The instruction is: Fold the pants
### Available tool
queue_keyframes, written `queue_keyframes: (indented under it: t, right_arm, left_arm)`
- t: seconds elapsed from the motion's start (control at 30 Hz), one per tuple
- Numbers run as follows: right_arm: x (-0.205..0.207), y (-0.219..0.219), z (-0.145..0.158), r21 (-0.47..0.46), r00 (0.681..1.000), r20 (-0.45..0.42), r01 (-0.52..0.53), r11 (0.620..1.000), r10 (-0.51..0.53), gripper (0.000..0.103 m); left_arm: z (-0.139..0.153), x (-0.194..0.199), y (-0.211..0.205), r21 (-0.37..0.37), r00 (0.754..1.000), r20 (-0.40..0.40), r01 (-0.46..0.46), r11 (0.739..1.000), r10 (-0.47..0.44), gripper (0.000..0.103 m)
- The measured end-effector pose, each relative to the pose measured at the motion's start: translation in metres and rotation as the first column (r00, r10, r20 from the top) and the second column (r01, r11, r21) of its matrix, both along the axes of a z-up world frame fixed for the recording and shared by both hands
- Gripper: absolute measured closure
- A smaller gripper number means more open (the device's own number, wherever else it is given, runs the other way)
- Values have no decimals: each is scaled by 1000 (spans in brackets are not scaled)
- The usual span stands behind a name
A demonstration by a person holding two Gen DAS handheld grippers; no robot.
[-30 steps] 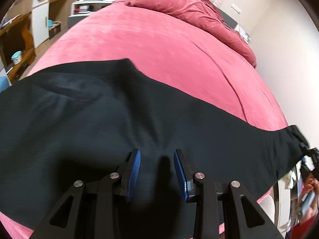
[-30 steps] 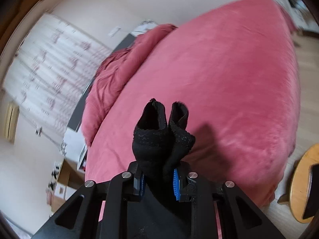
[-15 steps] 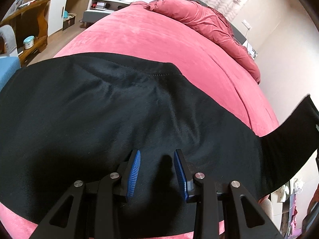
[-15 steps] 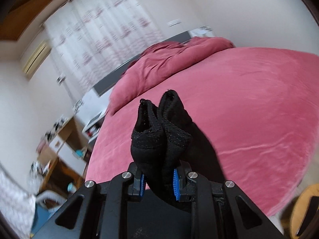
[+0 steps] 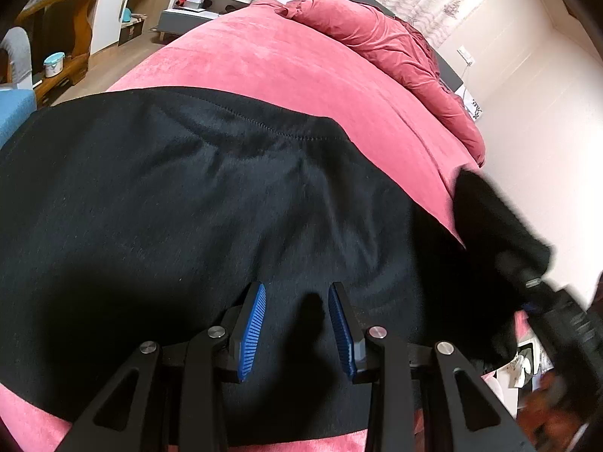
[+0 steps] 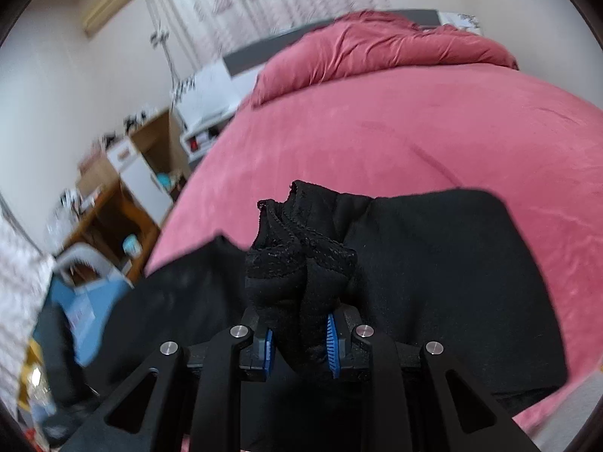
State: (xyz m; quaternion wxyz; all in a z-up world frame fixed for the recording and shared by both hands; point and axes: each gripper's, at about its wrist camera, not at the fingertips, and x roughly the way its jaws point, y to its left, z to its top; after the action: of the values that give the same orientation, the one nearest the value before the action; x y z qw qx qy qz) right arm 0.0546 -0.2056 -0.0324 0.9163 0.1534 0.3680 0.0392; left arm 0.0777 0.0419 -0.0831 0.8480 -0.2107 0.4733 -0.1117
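Observation:
Black pants (image 5: 188, 207) lie spread across the pink bed (image 5: 301, 60). My left gripper (image 5: 297, 288) stands open low over the middle of the cloth, blue pads apart with nothing pinched. My right gripper (image 6: 301, 324) is shut on the bunched leg cuffs (image 6: 301, 241), which stick up between its pads. It holds them above the rest of the pants (image 6: 433, 263), so the legs arc back over the garment. In the left wrist view the lifted leg end (image 5: 490, 218) and the blurred right gripper (image 5: 535, 286) show at the right edge.
A crumpled pink duvet (image 6: 377, 45) lies at the head of the bed (image 6: 414, 132). A wooden desk (image 5: 60, 37), white cupboards and a bedside table (image 5: 203, 3) stand beyond the bed's left side, with a blue seat (image 6: 86, 301) close by. A pale wall runs along the right.
My right gripper has swung and rolled with the cuffs from the bed's far side to above the spread pants. The leg end has risen off the bed. My left gripper has shifted slightly along the cloth.

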Motion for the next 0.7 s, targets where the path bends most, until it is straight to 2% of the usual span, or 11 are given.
queue_keyframes:
  t: [0.17,0.23,0.27,0.3,0.33,0.37,0.4,0.53,0.7]
  right_arm:
    - [10,21,-36,-96,995,-92,-57,994,48,77]
    - [13,20,-47,-80,991,-127,-62,995,52,76]
    - [10,19,-48,-77,992,-117,-60,995,51,73]
    - [7,20,-48,-71,992,-111,-73,995,65,64]
    - [6,21,-47,-59,990,-112,-91,994,84,58]
    - [6,21,-46,-37,988,-112,-112,993,107,46]
    - [3,22,-45,-3,984,-109,-139,990,138,39]
    - [-11,20,-39,42,976,-95,-192,980,195,37]
    - [-27,-10,-22,201,970,-61,-217,955,234,37]
  left_arm:
    - [-1,-2,-2,0,1000,3,11,1000,-11,68]
    - [-1,-3,-3,-4,1000,5,15,1000,-14,68]
    - [-1,-3,-3,-4,1000,5,15,1000,-15,68]
    - [-1,-3,-3,-5,1000,5,16,1000,-16,68]
    - [-2,-2,-3,-7,1000,5,16,1000,-16,68]
    - [-2,-2,-2,-11,1000,5,16,1000,-16,68]
    - [-2,-2,-2,-13,1000,3,14,1000,-14,68]
    - [-2,-2,0,-28,1000,-1,15,999,-15,68]
    - [-1,-2,1,-90,999,-4,35,995,-36,68]
